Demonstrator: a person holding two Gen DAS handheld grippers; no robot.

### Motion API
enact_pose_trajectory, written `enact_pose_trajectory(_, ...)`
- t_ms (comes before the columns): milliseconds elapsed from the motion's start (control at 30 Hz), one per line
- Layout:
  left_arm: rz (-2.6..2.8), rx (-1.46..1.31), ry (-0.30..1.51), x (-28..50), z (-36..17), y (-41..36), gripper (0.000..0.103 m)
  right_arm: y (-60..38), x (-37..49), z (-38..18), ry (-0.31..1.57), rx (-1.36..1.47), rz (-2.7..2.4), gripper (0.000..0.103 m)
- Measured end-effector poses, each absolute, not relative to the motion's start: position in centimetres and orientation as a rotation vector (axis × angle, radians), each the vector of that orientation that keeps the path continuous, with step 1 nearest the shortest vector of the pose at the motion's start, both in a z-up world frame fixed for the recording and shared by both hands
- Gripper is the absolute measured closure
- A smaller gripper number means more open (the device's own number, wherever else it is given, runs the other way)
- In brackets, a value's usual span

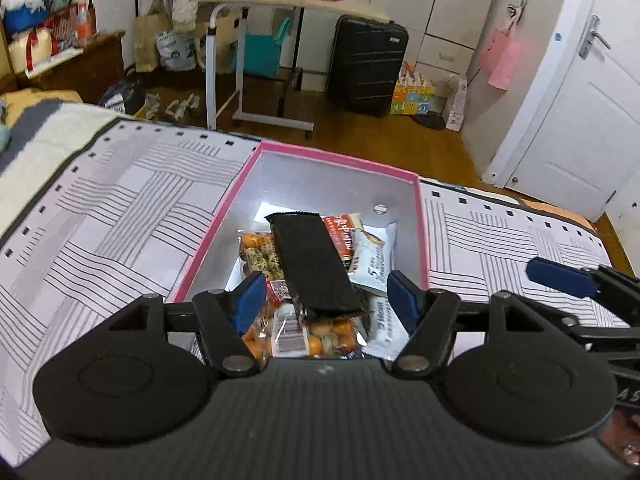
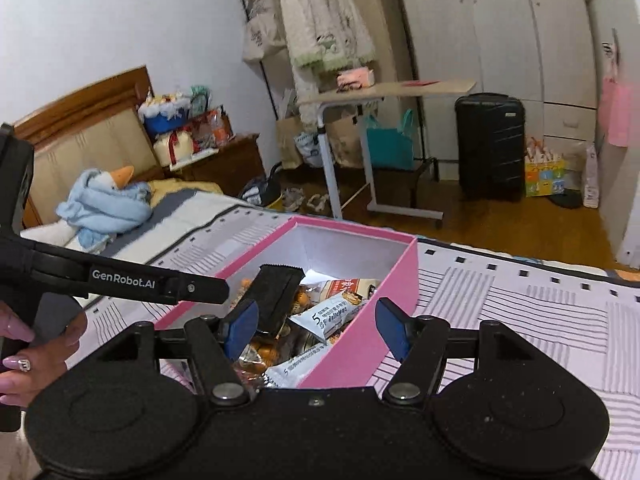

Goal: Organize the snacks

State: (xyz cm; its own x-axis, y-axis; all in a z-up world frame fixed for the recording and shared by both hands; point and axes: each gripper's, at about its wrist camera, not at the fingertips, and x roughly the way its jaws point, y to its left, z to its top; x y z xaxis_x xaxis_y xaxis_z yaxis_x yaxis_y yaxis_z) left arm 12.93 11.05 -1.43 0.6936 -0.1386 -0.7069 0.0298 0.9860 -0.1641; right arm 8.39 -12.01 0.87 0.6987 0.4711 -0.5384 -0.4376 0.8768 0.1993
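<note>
A: Where are the snacks sitting?

B: They are lying in the pink box point(image 1: 224, 216). The box is sitting on the striped bed cover point(image 1: 120, 208), and its top is open.

A: What is lying on top?

B: A long black snack bar point(image 1: 314, 264) is lying slanted across the pile. One end is pointing at the far wall of the box. Under it, a clear bag of orange and speckled nuts point(image 1: 260, 258) is showing. A red packet point(image 1: 340, 234) and a white packet point(image 1: 370, 262) are lying beside the bar.

A: What is the left gripper point(image 1: 326, 300) doing?

B: It is hanging over the near end of the box. Its blue pads point(image 1: 250, 300) are standing apart, about half way. They are not pinching anything. The black bar is lying lower down in the box.

A: And the right gripper point(image 2: 316, 328)?

B: It is hanging over the near corner of the box point(image 2: 360, 336). Its pads point(image 2: 392, 328) are standing apart too, and nothing is between them.

A: Is a person showing?

B: A hand point(image 2: 28, 364) with pink nails is gripping the left gripper's handle.
</note>
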Motion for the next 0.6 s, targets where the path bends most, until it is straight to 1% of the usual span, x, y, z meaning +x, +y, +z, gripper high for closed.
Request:
enact_pose_trajectory(133, -0.097, -0.083, 0.774, 10.7, 0.1, 9.7, 0.032, -13.3, 5.7, 2.2, 0.575, 0.043, 0.446, 0.033)
enact_pose_trajectory(300, -0.145, -0.063, 0.752, 8.2, 1.4, 8.4, 0.03, -15.0, 2.6, 3.8, 0.542, 0.054, 0.386, 0.031)
enact_pose_trajectory(400, -0.17, -0.047, 0.735, 6.7, 2.1, 7.8, 0.027, -15.8, 0.7, 4.7, 0.527, 0.039, 0.325, 0.03)
enact_pose_trajectory(467, -0.177, -0.048, 0.72, 5.8, 2.6, 7.5, 0.023, -16.1, -0.5, 5.3, 0.512, 0.009, 0.285, 0.029)
enact_pose_trajectory(600, -0.208, -0.052, 0.689, 3.7, 3.3, 7.1, 0.019, -16.8, -2.6, 6.0, 0.504, -0.012, 0.227, 0.025)
